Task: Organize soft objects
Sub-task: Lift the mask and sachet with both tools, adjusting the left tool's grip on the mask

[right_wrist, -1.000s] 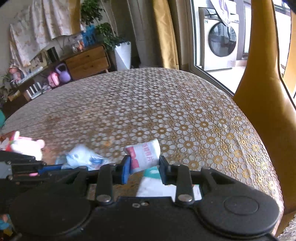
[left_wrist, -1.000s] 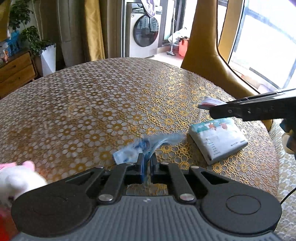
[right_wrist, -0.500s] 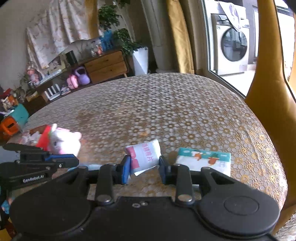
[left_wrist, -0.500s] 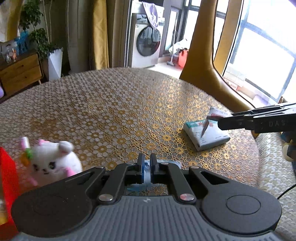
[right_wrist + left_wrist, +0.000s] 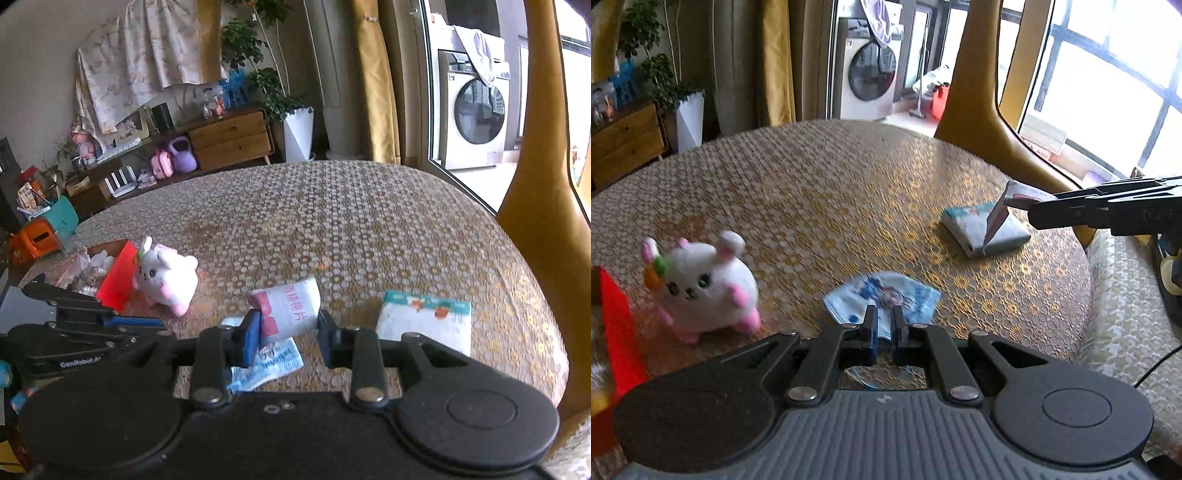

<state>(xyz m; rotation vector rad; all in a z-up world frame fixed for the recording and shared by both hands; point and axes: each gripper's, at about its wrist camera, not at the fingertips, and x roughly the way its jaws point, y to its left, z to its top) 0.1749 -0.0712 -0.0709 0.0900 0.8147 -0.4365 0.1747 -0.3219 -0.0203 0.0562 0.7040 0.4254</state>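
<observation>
**Both grippers loaded, nothing yet sorted**

Your left gripper (image 5: 884,334) has its jaws drawn narrow on the near edge of a blue-printed face mask (image 5: 882,295). Most of the mask appears to lie flat on the table (image 5: 820,192) near the near edge, so this reads as a drag or the start of a lift, not a carry.

Your right gripper (image 5: 286,338) pinches a small white packet with red print (image 5: 288,308) by its lower end. The jaws stand moderately apart, set by the packet's bulk. The packet stands upright between the pads, clear of the cloth, which keeps it from snagging on the lace.

A white tissue pack (image 5: 424,321) lies flat near the table's right edge, beside your right gripper. A white plush rabbit (image 5: 701,284) stands toward the left edge, just beside a red container (image 5: 116,277).

The left wrist view shows the mask's full spread and the right gripper in profile above the tissue pack. It shows only a sliver of the red container. The right wrist view shows crumpled items already inside that container, which suggests it is the collection point. It also shows the mask lying beneath the held packet, which the left view does not make plain.
</observation>
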